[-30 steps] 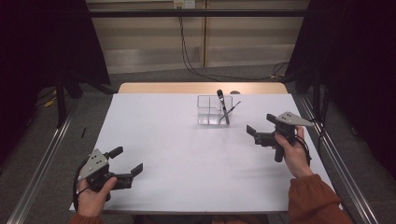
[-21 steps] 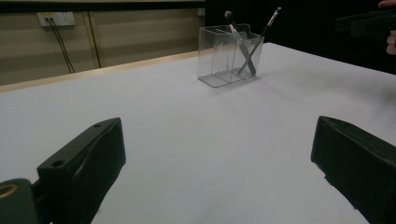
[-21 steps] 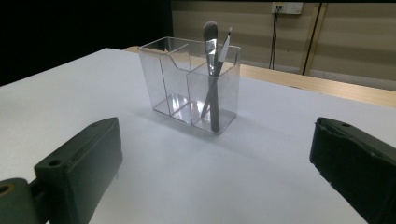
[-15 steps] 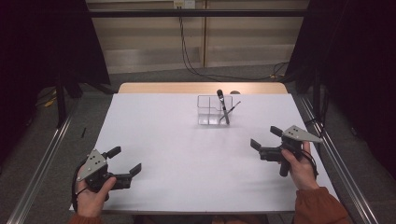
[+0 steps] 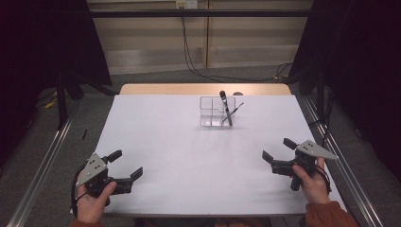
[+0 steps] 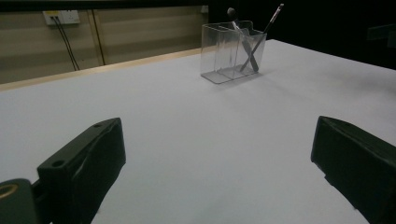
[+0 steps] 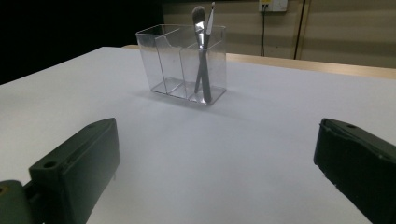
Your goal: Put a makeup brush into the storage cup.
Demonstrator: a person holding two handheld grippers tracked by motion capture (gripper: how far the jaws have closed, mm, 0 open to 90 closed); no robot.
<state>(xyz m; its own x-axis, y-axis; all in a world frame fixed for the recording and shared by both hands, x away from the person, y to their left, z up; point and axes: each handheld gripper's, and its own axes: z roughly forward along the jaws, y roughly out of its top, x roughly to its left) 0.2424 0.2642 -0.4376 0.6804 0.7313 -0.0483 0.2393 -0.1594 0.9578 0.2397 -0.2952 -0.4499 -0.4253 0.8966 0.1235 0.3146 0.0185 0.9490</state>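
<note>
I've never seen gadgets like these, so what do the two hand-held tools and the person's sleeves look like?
Each is a black pistol-style tool with two blocky black jaws and small holes near the tips. The left tool and right tool both carry a grey three-cornered plate on top. A dark cable loops by the left tool. The sleeve is rust orange.

White table (image 5: 189, 142) with wooden far edge, grey floor (image 5: 156, 78), beige panelled wall (image 5: 246, 40) with hanging cables (image 5: 189, 52), wall socket (image 5: 187, 4), black curtains (image 5: 42, 42) either side
</note>
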